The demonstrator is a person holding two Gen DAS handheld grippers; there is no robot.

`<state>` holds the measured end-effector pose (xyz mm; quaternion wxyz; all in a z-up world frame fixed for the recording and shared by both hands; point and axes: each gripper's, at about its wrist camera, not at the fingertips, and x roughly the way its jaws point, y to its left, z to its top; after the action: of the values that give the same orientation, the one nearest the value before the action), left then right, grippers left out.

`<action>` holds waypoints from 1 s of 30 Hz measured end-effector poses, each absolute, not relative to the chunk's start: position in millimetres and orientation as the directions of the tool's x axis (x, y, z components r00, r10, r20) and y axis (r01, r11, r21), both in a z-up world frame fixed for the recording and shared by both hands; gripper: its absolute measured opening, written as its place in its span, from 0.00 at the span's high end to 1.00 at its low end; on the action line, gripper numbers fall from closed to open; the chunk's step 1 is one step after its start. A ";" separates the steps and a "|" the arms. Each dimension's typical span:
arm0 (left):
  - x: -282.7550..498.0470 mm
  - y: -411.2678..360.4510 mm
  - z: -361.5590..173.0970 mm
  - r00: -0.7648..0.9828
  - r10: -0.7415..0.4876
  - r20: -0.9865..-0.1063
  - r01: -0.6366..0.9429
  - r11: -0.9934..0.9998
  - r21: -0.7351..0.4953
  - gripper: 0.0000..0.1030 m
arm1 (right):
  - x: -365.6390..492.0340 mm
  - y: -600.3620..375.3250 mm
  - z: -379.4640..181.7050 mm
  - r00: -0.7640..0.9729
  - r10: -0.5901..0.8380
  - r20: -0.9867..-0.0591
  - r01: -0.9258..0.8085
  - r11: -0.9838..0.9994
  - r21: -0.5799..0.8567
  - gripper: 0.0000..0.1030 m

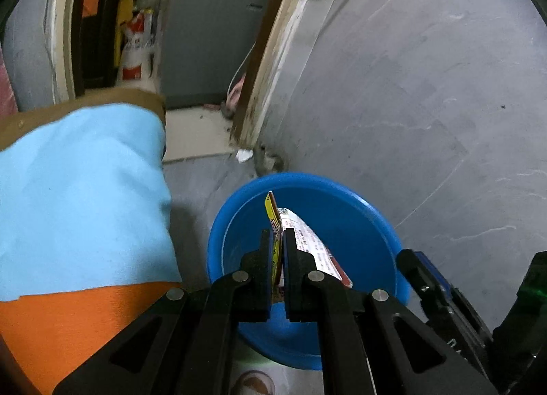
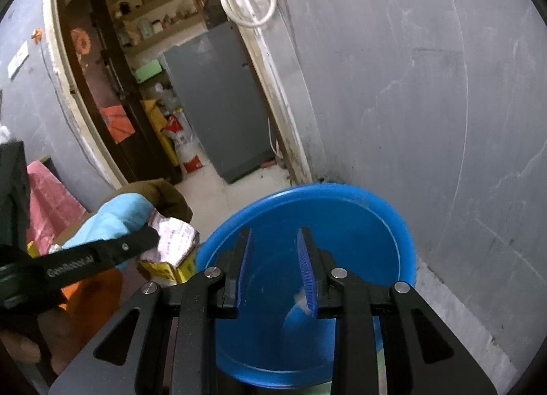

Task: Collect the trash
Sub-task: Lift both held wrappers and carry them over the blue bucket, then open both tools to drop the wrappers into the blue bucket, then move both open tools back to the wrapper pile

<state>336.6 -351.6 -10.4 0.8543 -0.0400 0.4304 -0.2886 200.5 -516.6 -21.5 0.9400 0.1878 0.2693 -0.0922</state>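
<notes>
Both tongs are inspected against one landmark, the blue basin (image 1: 309,258) standing on the floor by the grey wall (image 1: 410,87). Left wrist view: the left gripper (image 1: 277,241) is clamped almost fully shut on a flattened printed wrapper (image 1: 273,217), yellow on one face and white with red print on the other; the held piece stands directly above the basin's open mouth, not yet released. A cloth-covered surface (image 1: 78,196), light blue over orange, lies just beside the basin's left rim. A small white scrap (image 1: 244,155) lies on the floor beyond the basin's far rim, at the foot of the door frame (image 1: 270,63). Right wrist view: the right gripper (image 2: 275,268) hangs over the basin (image 2: 393,224) with its jaws a little apart and no object pressed between the pads; a pale, blurred item (image 2: 301,306) appears inside the basin below the right pad, and its identity cannot be confirmed. The left gripper (image 2: 150,241) and its wrapper (image 2: 171,241) show at the basin's left rim. Judgement: collection is under way; this wrapper awaits dropping, and the floor scrap appears outstanding.
</notes>
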 end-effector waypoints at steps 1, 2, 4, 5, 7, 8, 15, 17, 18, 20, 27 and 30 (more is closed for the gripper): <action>336.8 -350.7 -11.6 0.459 -0.530 -0.713 0.458 0.829 -0.322 0.94 | 200.3 -517.0 -21.7 0.836 -0.071 -0.544 0.277 0.911 0.306 0.74; 334.4 -349.3 -11.3 0.458 -0.535 -0.710 0.460 0.826 -0.325 0.93 | 201.0 -517.3 -21.1 0.836 -0.071 -0.545 0.278 0.910 0.308 0.73; 332.1 -345.9 -7.1 0.470 -0.534 -0.702 0.469 0.826 -0.314 0.90 | 198.0 -516.1 -18.9 0.837 -0.076 -0.542 0.281 0.909 0.307 0.68; 328.5 -343.7 -6.7 0.477 -0.534 -0.698 0.472 0.825 -0.309 0.86 | 195.5 -515.2 -17.7 0.839 -0.079 -0.539 0.282 0.910 0.305 0.66; 325.0 -338.9 -2.8 0.494 -0.534 -0.686 0.476 0.826 -0.301 0.78 | 198.0 -512.2 -14.1 0.843 -0.085 -0.531 0.282 0.911 0.302 0.64; 322.3 -336.1 1.0 0.504 -0.536 -0.678 0.475 0.827 -0.301 0.73 | 198.2 -510.5 -12.2 0.845 -0.089 -0.527 0.283 0.912 0.298 0.63; 306.7 -291.9 26.9 0.625 -0.483 -0.613 0.414 0.871 -0.264 0.52 | 200.3 -495.2 7.7 0.873 -0.109 -0.476 0.266 0.923 0.277 0.42; 302.3 -275.4 35.6 0.667 -0.460 -0.586 0.385 0.886 -0.258 0.39 | 200.4 -489.0 14.7 0.884 -0.114 -0.454 0.261 0.925 0.276 0.29; 300.2 -267.5 40.2 0.687 -0.447 -0.572 0.371 0.893 -0.253 0.36 | 200.6 -486.1 18.3 0.889 -0.115 -0.442 0.257 0.926 0.276 0.23; 295.3 -254.2 47.9 0.722 -0.425 -0.547 0.349 0.905 -0.242 0.18 | 199.4 -475.8 26.8 0.904 -0.114 -0.413 0.240 0.933 0.268 0.19; 268.0 -197.5 71.7 0.844 -0.323 -0.427 0.261 0.945 -0.198 0.04 | 196.6 -436.7 47.8 0.942 -0.117 -0.314 0.185 0.963 0.195 0.00; 256.4 -176.6 78.3 0.879 -0.278 -0.387 0.229 0.959 -0.170 0.03 | 194.8 -420.1 55.7 0.955 -0.113 -0.273 0.161 0.974 0.161 0.00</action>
<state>256.4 -176.6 78.3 0.9675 -0.0597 0.2080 -0.1310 194.8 -420.1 55.7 0.9846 0.0913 0.1320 -0.0696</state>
